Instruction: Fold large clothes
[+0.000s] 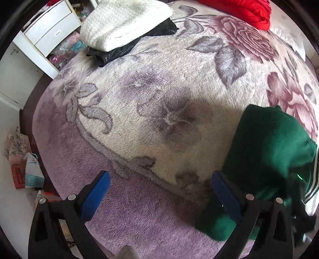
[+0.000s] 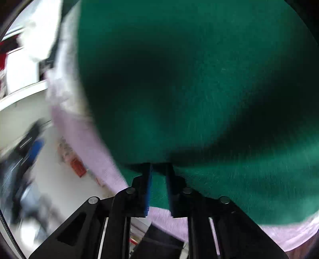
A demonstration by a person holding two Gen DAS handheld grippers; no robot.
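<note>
plush floral blanket [image 1: 159,99], soft green garment [image 2: 189,79] bunched

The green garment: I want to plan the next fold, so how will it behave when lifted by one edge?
The green garment is likely floppy: it bunches and creases around the right gripper. It probably drags rather than slides, since the bed blanket is fuzzy.

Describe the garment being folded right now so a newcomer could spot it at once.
Start from the floral plush blanket covering the bed. The green garment lies bunched at its near edge, with the right gripper shut on it. It is the only green piece; the folded white knit and red cloth lie far across the bed.
</note>
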